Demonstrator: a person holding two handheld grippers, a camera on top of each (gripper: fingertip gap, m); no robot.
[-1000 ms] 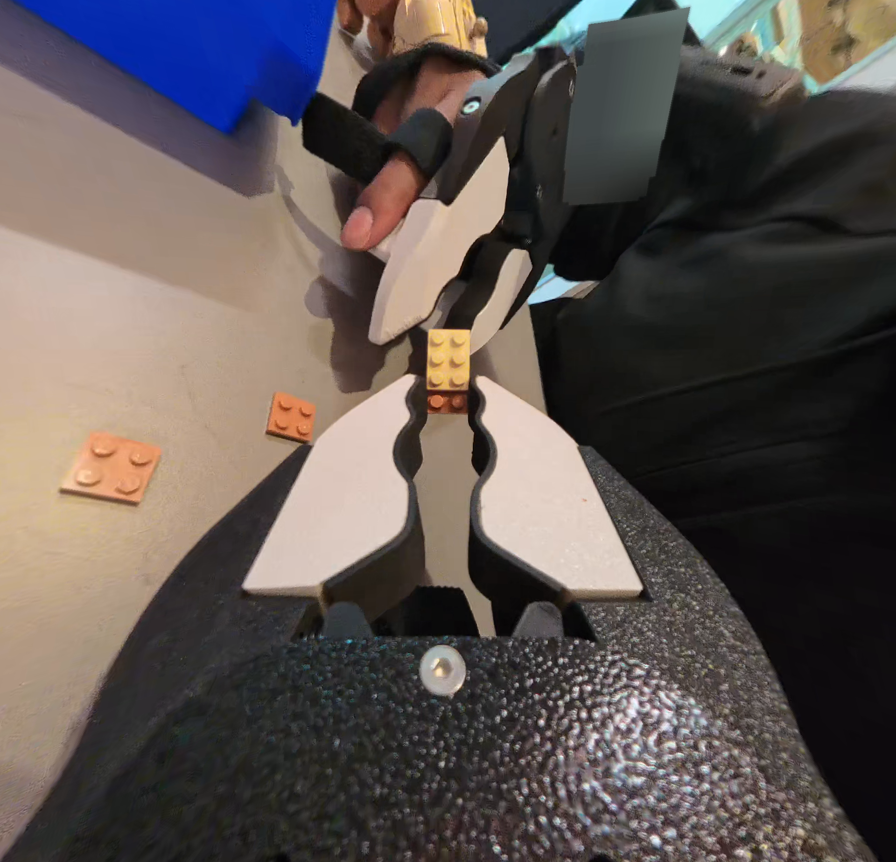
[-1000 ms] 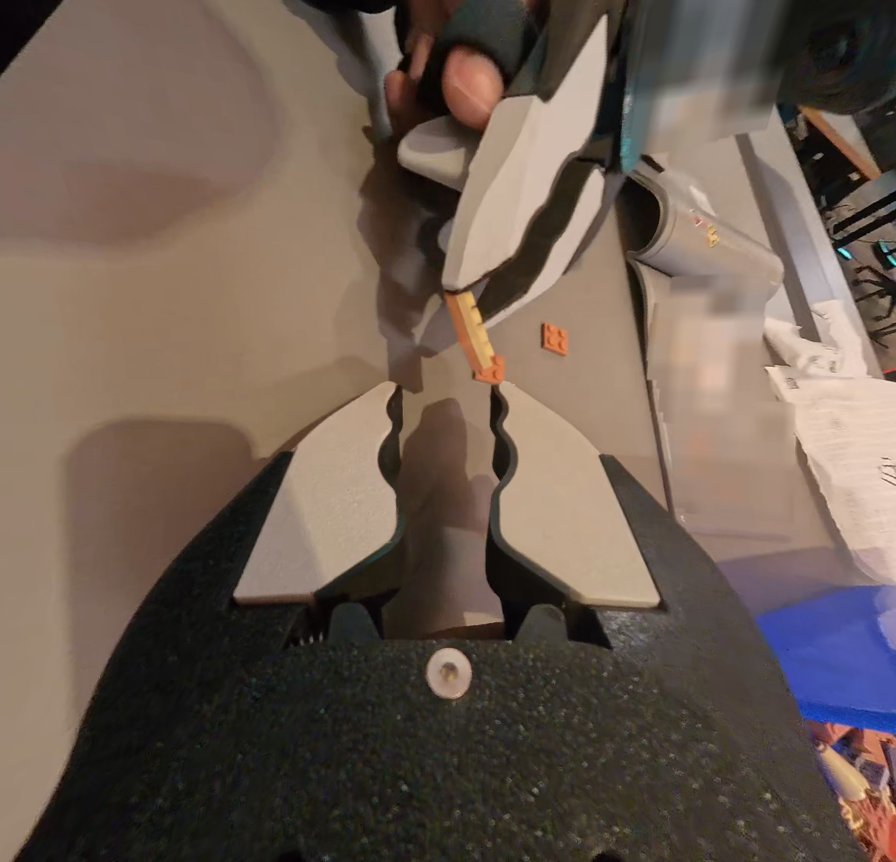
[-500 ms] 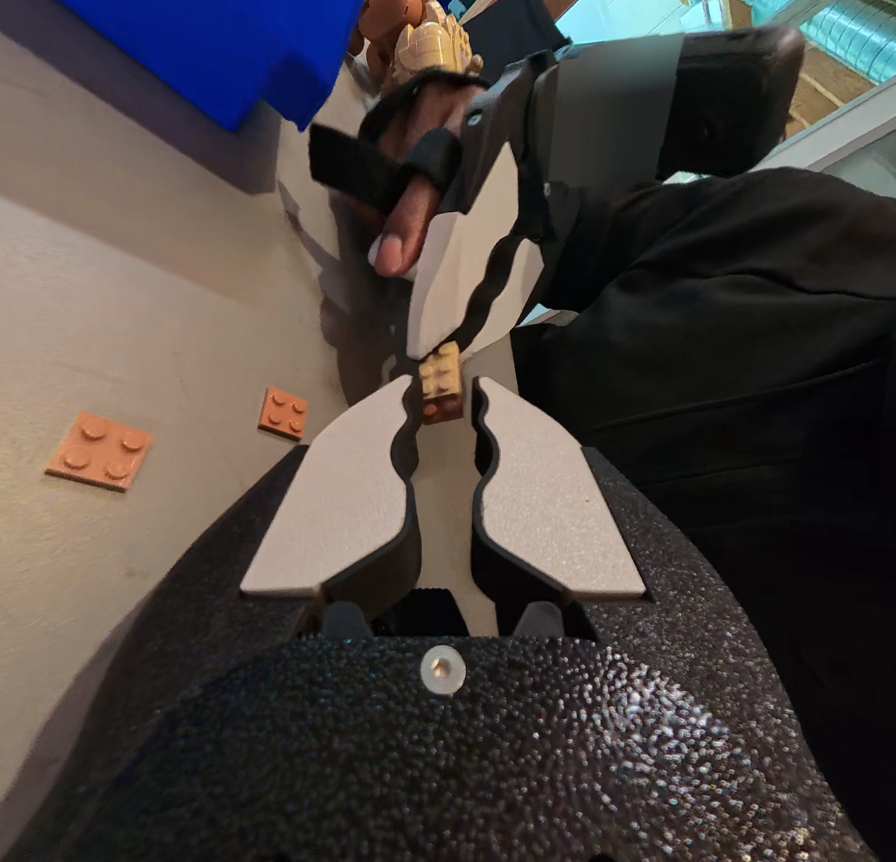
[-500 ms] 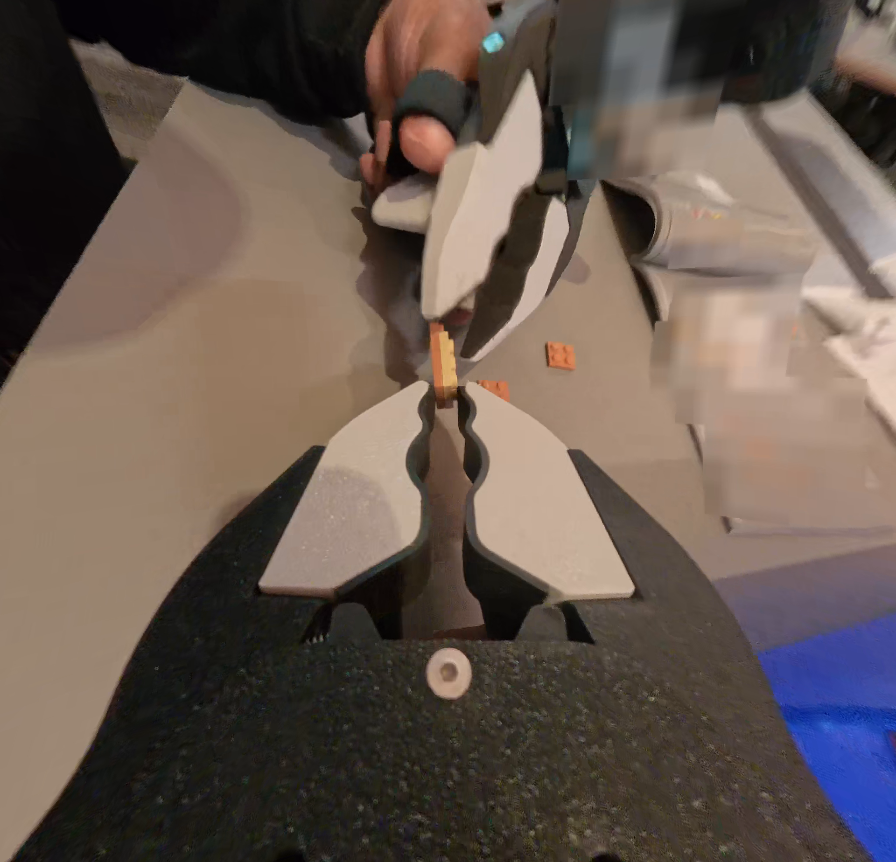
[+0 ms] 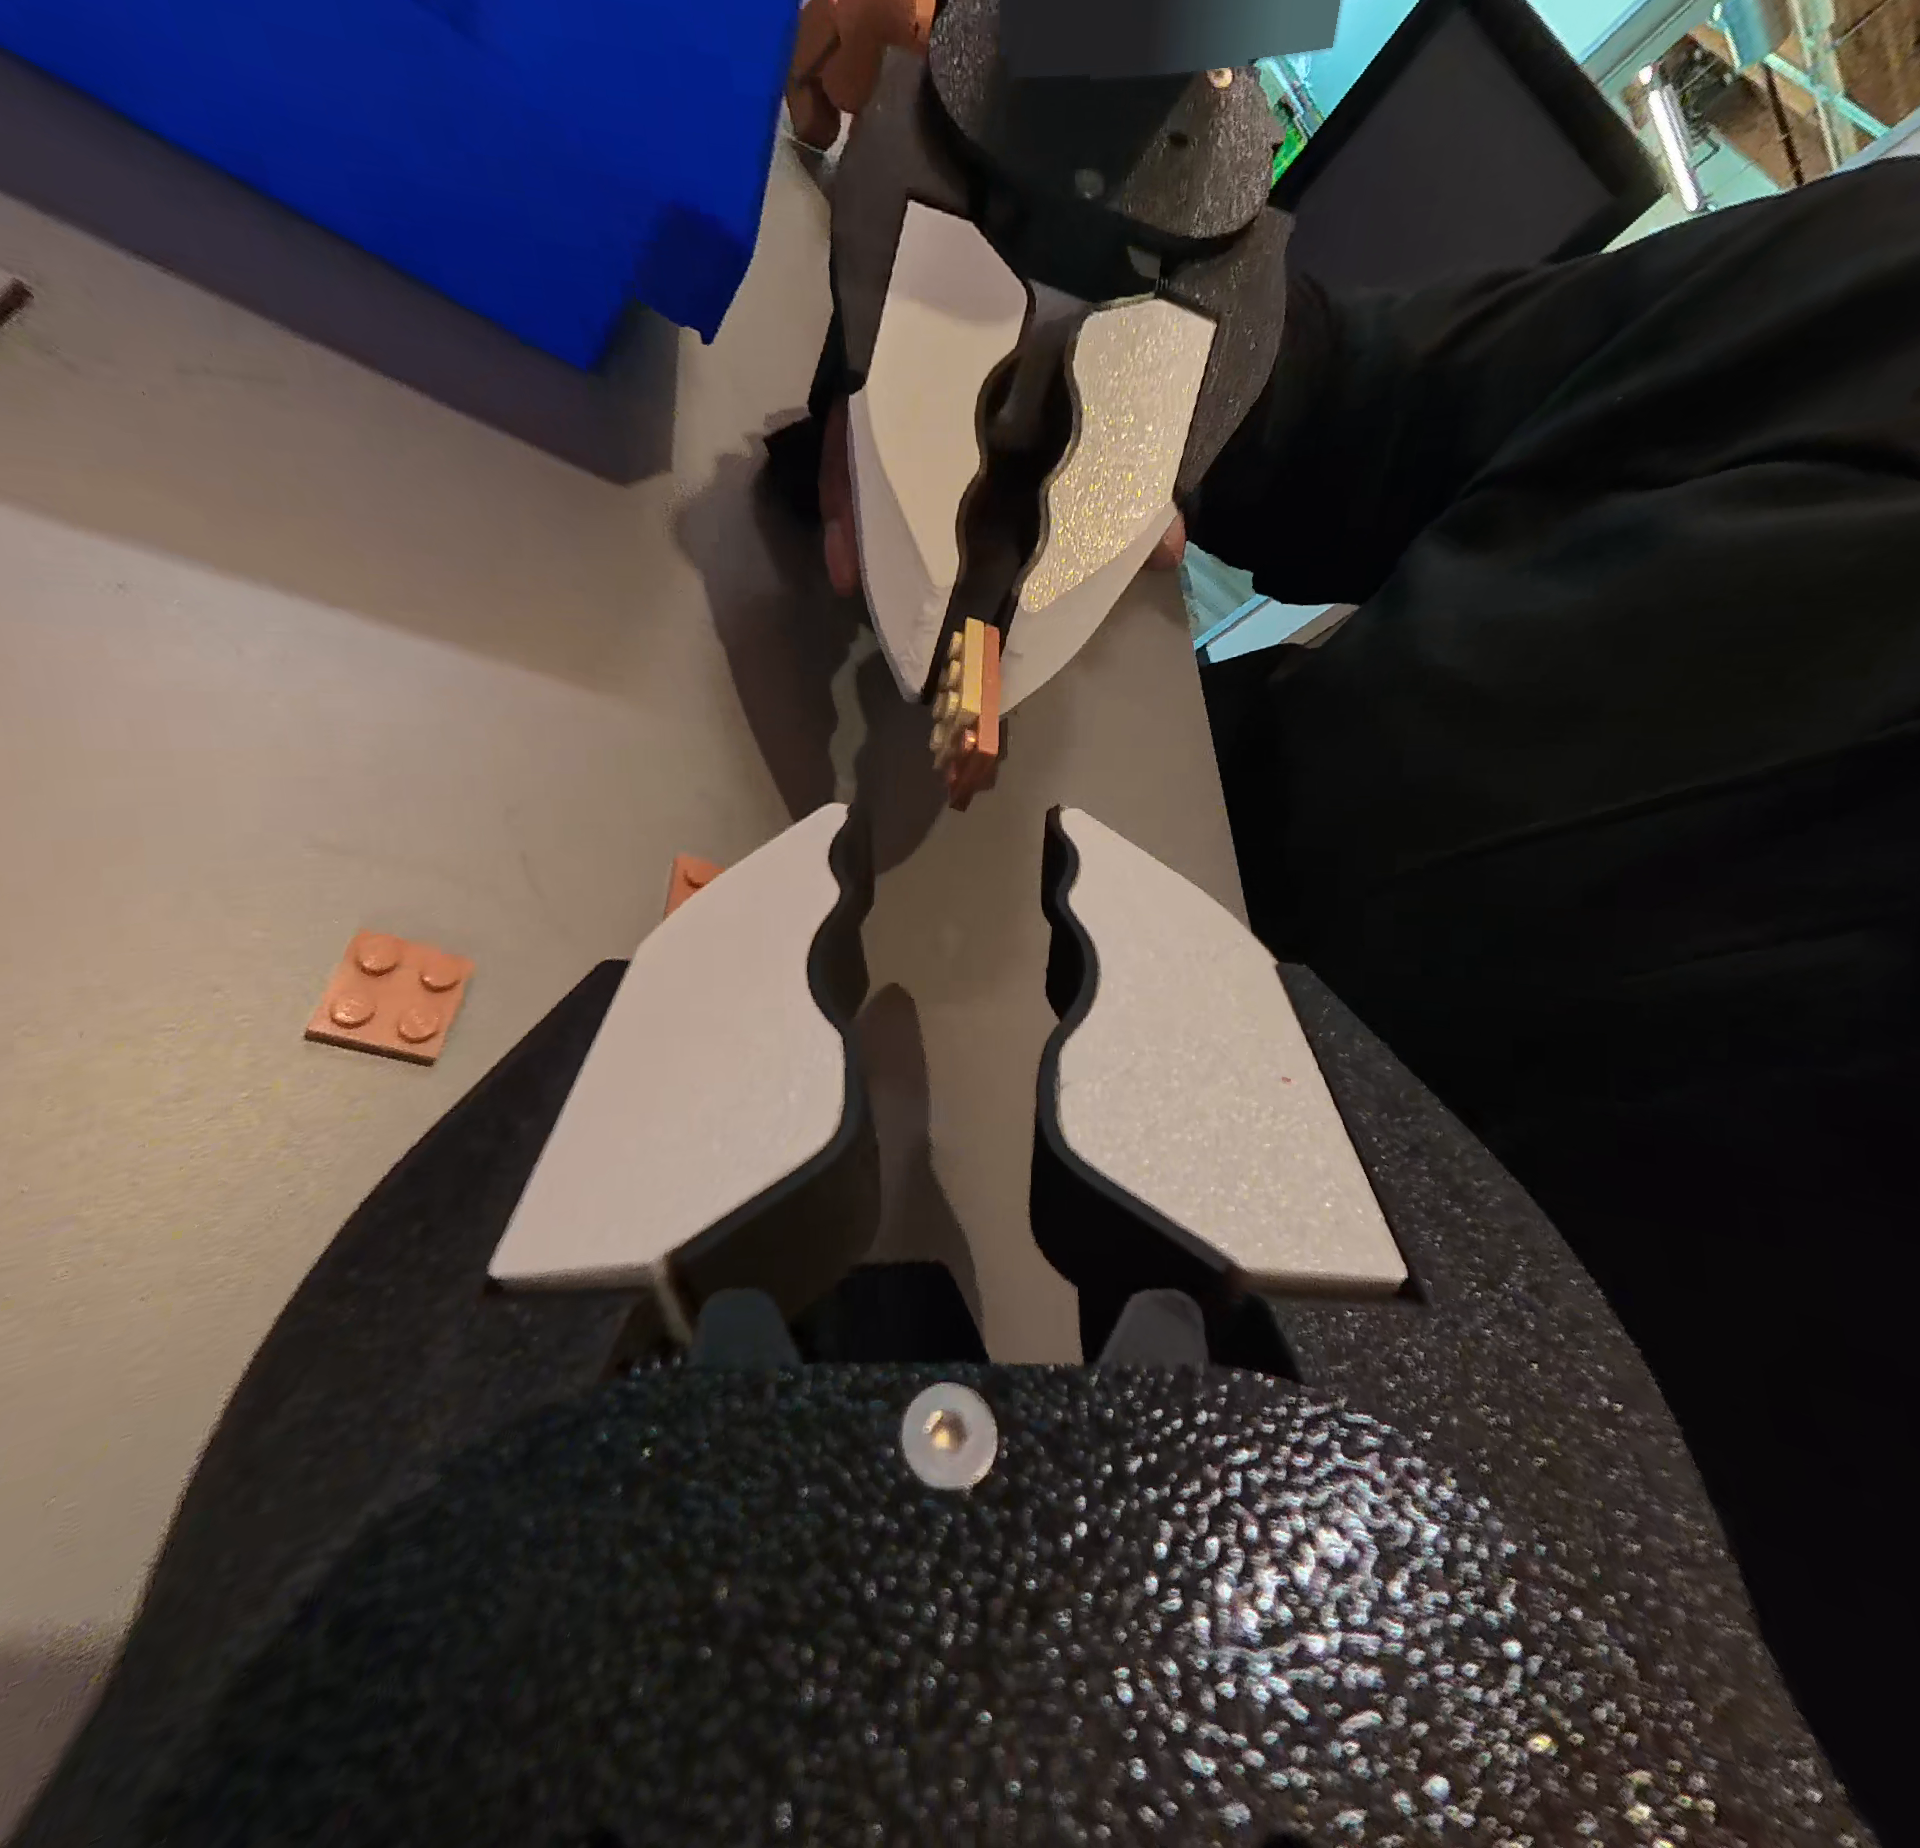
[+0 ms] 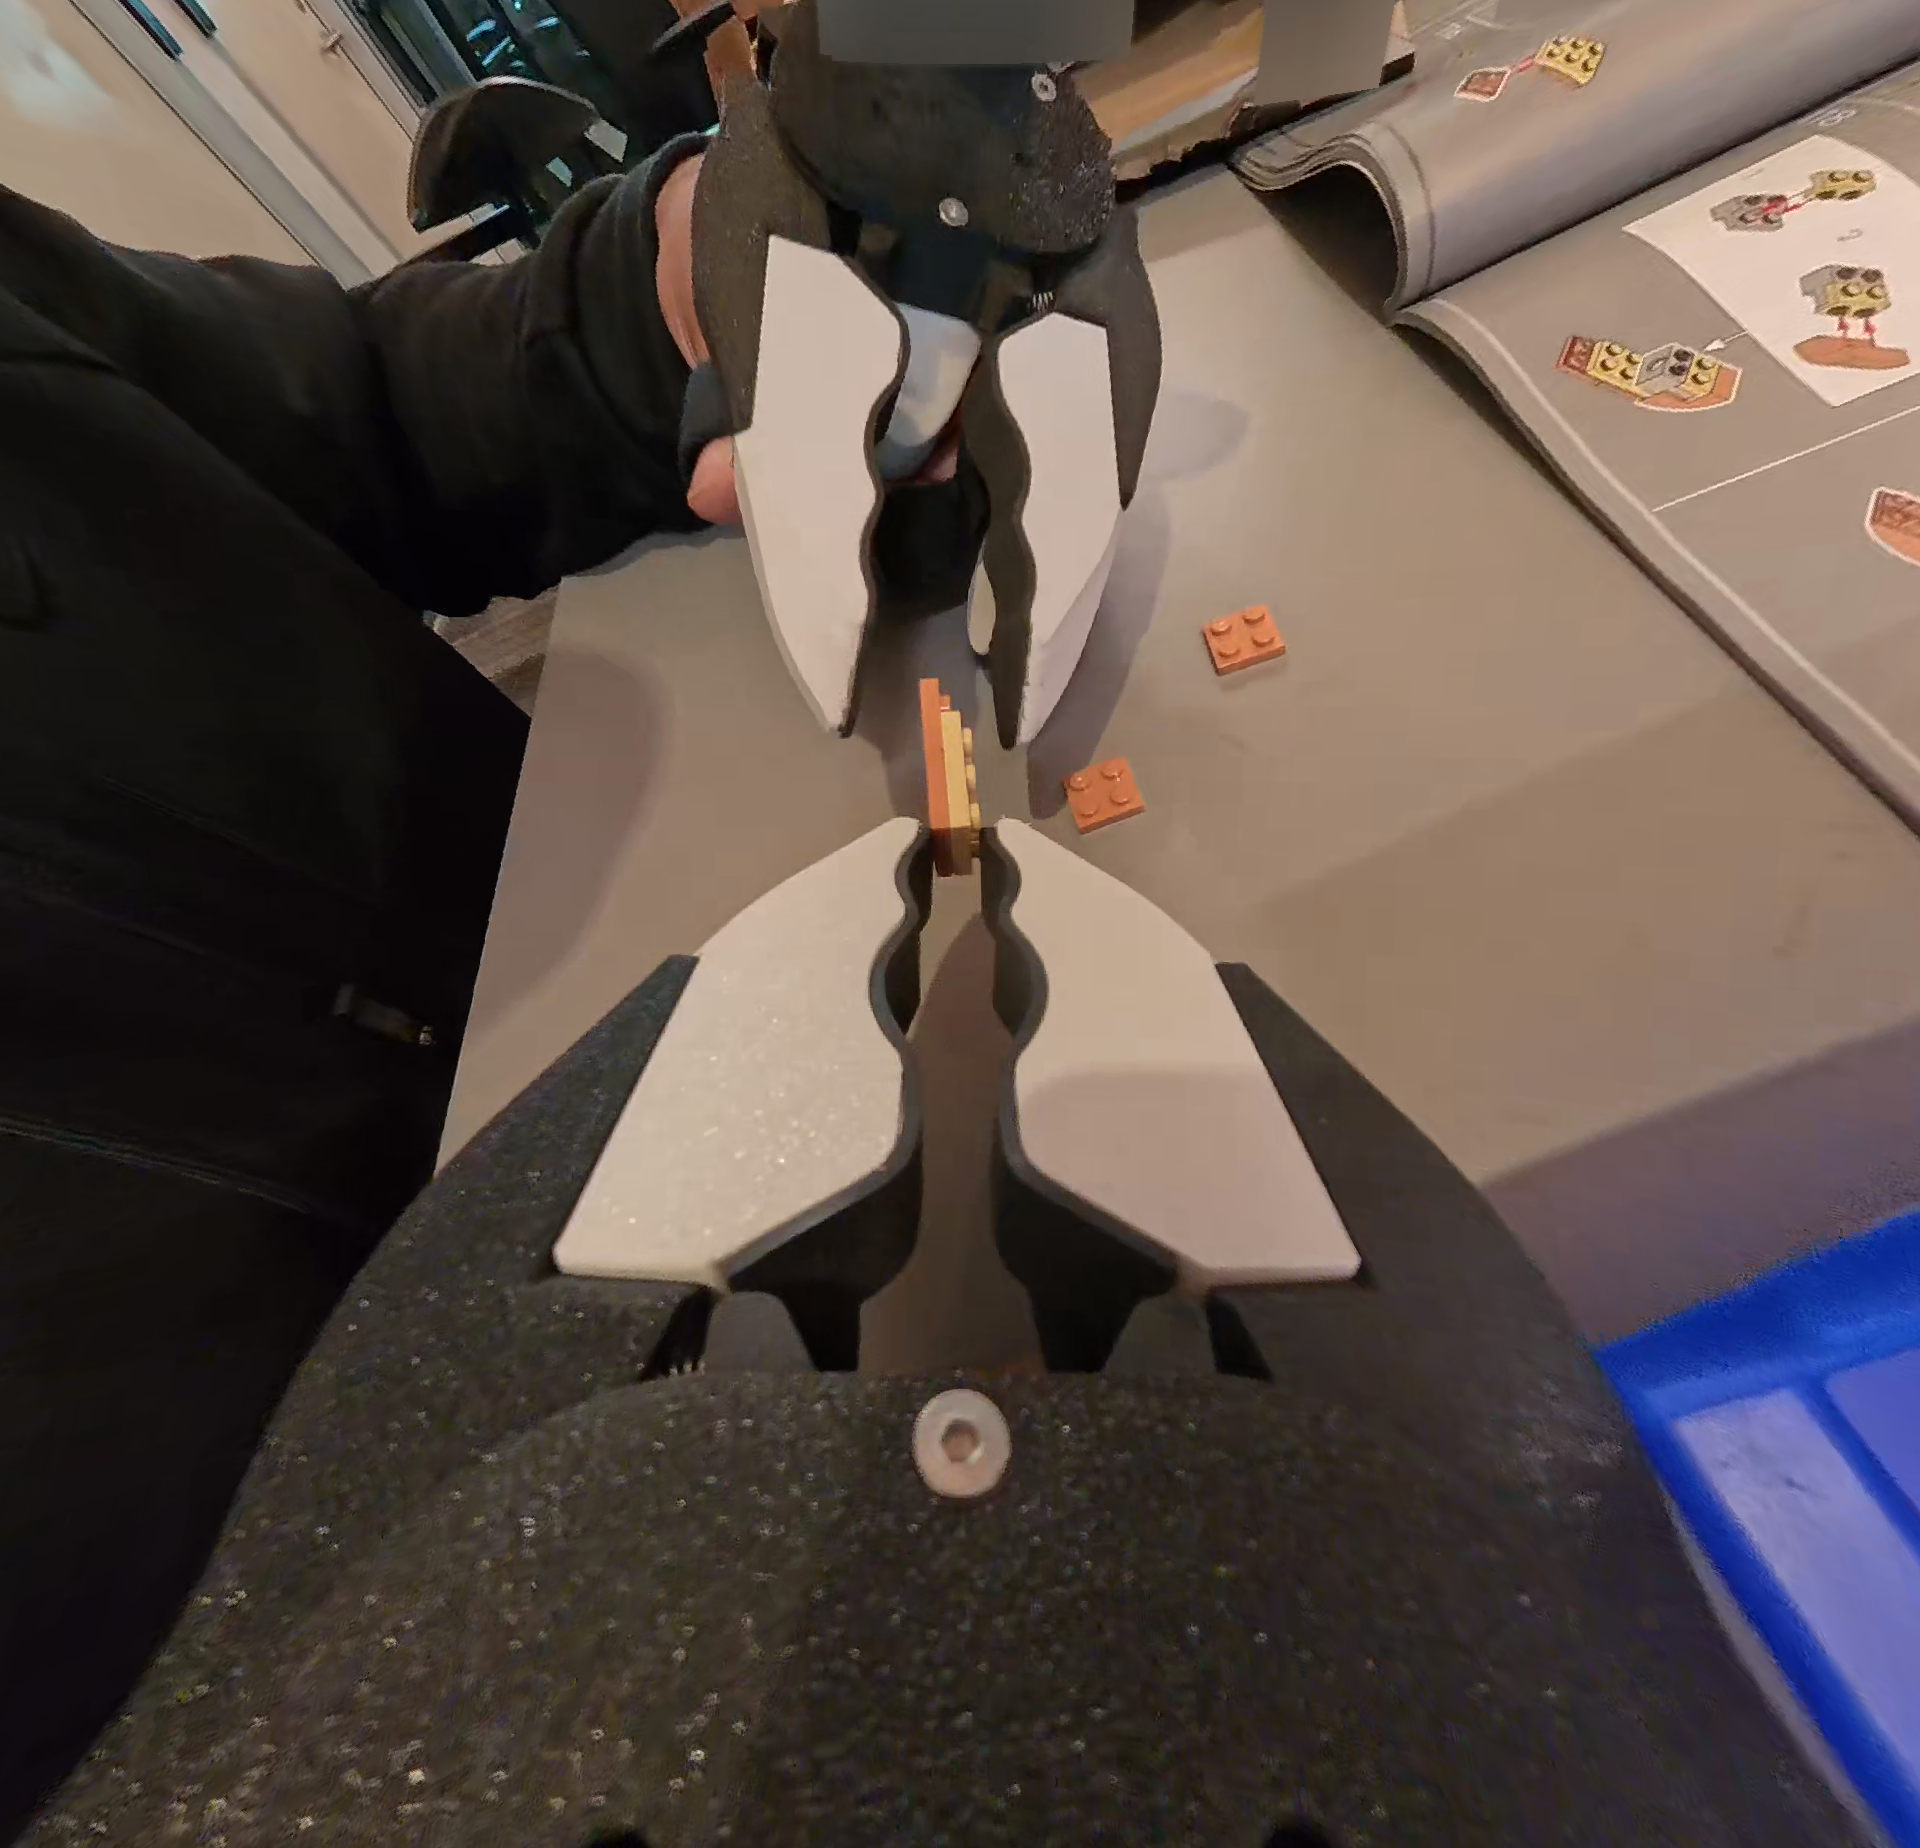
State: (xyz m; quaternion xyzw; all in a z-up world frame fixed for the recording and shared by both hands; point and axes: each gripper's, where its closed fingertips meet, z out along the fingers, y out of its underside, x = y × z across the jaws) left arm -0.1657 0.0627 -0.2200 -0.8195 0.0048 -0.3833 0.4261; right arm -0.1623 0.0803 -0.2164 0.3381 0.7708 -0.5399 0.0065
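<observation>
Two grippers meet: our right gripper [image 6: 954, 842] pinches a tan-and-orange brick stack [image 6: 951, 780]. Our left gripper [image 5: 951, 822] stands open, holding nothing.

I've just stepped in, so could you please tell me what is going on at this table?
A person is working a gripper in each hand over a grey table. The right gripper has its jaws shut on a small stack of brick plates, tan on orange-brown. The left gripper faces it, open and apart from the stack. Two loose orange plates lie beside them, near an open instruction booklet.
</observation>
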